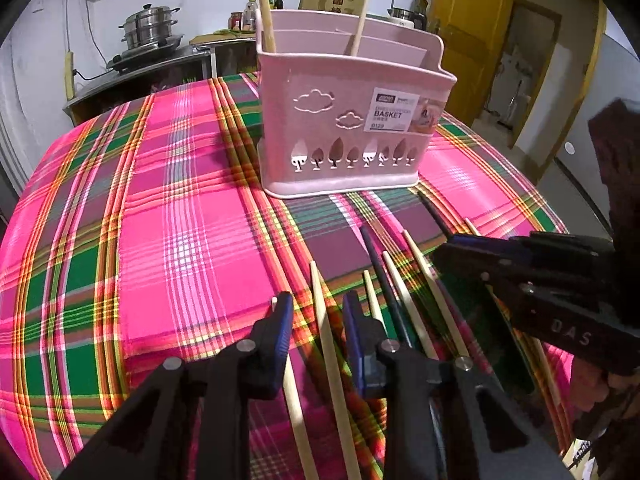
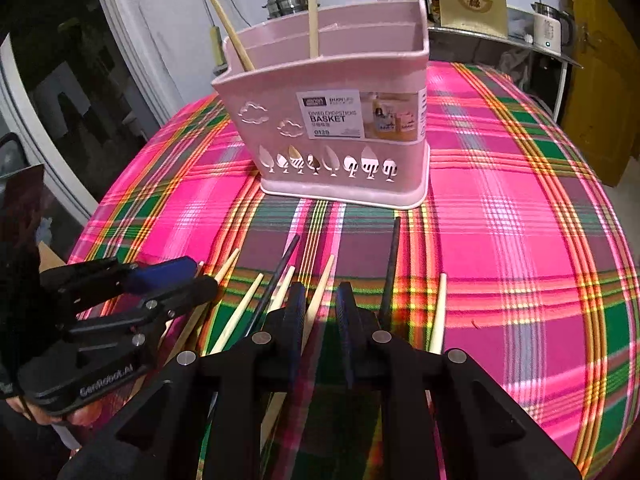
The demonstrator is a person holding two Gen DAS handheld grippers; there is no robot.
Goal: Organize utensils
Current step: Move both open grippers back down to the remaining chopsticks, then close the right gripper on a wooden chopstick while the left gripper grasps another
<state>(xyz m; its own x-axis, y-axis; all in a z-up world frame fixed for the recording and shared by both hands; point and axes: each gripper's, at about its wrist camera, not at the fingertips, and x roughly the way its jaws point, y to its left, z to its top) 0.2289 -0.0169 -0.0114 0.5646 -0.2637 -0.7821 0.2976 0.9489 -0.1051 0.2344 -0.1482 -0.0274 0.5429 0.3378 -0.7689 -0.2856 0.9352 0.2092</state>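
Chopsticks (image 1: 330, 344) lay loose in a fan on the plaid tablecloth (image 1: 160, 220), near edge, in front of the pink basket (image 1: 344, 128). Most were pale wood; two were dark, e.g. one (image 2: 390, 276) running toward the basket's foot. Two more pale sticks (image 2: 313, 8) stood upright inside the basket, leaning in diff. compartments.

From my left wrist cam, the left gripper (image 1: 316, 320) sat low over the fan w/ jaws narrowly apart. One pale stick ran up through the gap between the blue pads but neither pad pressed on it, so nothing was gripped. Another pale stick (image 1: 294, 408) passed right under the left-side finger (image 1: 280, 320); I couldn't tell if it touched. No earlier view, so I say only that the gap was small.

From my right wrist cam, the right gripper (image 2: 320, 304) also had a narrow gap, tighter than the left's. A pale stick (image 2: 318, 300) slanted into that gap along the left pad; contact unclear, no squeeze visible. Dark stick lay just outside its right finger (image 2: 348, 312), a short pale one (image 2: 439, 312) further right.

Both grippers were close side by side; each showed in the other's cam. Basket stood well apart from both, mid-table, label facing me.
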